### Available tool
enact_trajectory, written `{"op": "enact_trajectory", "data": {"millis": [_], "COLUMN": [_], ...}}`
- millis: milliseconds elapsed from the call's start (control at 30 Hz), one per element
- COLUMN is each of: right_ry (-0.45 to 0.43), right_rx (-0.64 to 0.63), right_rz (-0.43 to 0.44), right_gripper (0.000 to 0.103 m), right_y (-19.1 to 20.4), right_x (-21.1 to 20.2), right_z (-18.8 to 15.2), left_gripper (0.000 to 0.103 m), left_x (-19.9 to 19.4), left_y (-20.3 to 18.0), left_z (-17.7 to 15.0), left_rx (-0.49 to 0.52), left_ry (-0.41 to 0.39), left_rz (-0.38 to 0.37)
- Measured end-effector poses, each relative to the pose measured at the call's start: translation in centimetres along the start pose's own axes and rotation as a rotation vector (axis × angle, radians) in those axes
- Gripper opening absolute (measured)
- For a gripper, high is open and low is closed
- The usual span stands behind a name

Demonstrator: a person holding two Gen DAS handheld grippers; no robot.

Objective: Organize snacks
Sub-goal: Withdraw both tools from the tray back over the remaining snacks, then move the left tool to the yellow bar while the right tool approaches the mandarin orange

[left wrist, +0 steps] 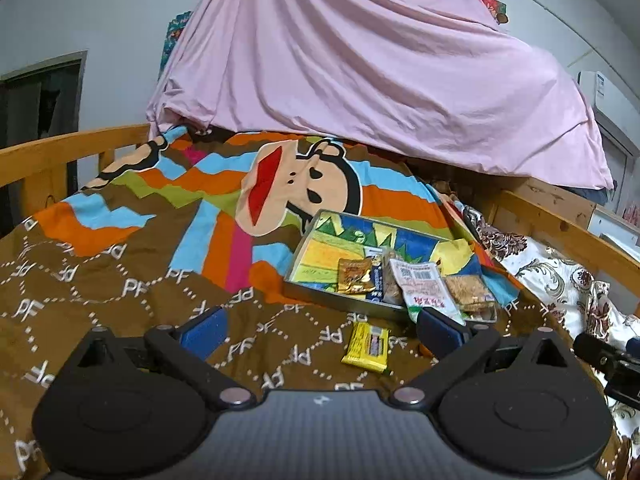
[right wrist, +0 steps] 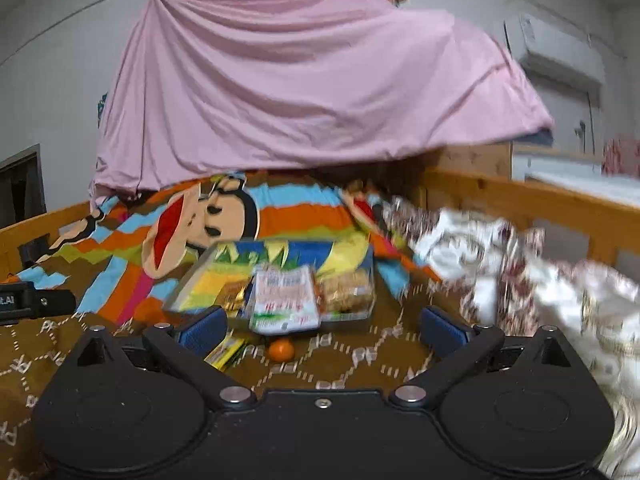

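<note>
Left wrist view: left gripper (left wrist: pixel 320 330) hangs over the bed, jaws spread wide, nothing between the blue pads (left wrist: pixel 206 332). Bedspread (left wrist: pixel 120 280) is brown with white dotted "PF" print, giving way to bright stripes and a cartoon monkey face further back. A shallow tray (left wrist: pixel 316 292) with a colourful patterned bottom sits on the bedspread ahead and slightly right. Inside it, crowded toward its near right end: a gold-brown snack packet (left wrist: pixel 353 276), a dark blue packet (left wrist: pixel 375 278) just beside it, a white packet with red print (left wrist: pixel 426 288) hanging over the tray's near rim, and a clear pack of brown biscuits (left wrist: pixel 468 292) at far right. A yellow snack bar (left wrist: pixel 366 347) lies outside the tray, on the bedspread just in front of it. The other gripper's black body shows at the right edge.

Right wrist view (motion-blurred): right gripper (right wrist: pixel 322 330) also spread wide, holding nothing, facing the tray (right wrist: pixel 192 276) straight ahead. A small orange fruit (right wrist: pixel 281 349) rests on the bedspread just in front of the tray, below the white packet (right wrist: pixel 284 300). The yellow bar (right wrist: pixel 226 352) lies left of the fruit, partly hidden by the left finger (right wrist: pixel 202 330). A pink sheet (right wrist: pixel 300 80) is draped behind; a floral quilt (right wrist: pixel 520 280) is bunched at right, against the wooden bed rail (right wrist: pixel 520 200).
</note>
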State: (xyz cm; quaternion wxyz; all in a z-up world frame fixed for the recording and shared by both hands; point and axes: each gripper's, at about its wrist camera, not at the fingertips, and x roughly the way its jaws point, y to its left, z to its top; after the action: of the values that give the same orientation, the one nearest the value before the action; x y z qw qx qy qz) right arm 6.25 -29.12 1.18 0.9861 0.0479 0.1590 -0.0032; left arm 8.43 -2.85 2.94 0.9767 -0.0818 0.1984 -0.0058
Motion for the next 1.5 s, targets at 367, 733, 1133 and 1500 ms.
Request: {"op": "enact_trajectory", "data": {"millis": [367,733,1133,1500], "right_ry": [0.113,0.197,0.207,0.165], "right_rx": [-0.023,-0.120,-0.133,-0.264], "right_rz": [0.015,0.050,0.054,0.071], "right_gripper": [0.102,0.102,0.102,0.102], "right_y": [0.9,3.0,3.1,3.9], "right_x": [1.7,3.5,5.1,8.5], "right_z": [-1.7,-2.8,-2.9,-3.0], "left_gripper": [0.103,0.103,0.103,0.103], "left_x": [1.0,3.6,7.5,12.0], "left_y": [1.5,1.7,0.8,-0.4], "left_z": [-1.8,-3.7,-3.2,-2.5], "left_rx": [-0.018,-0.002,0.069,0.112], "left_ry": [0.108,0.191,0.169,0.169], "left_rz": [0.049,0.047,0.032,0.004]}}
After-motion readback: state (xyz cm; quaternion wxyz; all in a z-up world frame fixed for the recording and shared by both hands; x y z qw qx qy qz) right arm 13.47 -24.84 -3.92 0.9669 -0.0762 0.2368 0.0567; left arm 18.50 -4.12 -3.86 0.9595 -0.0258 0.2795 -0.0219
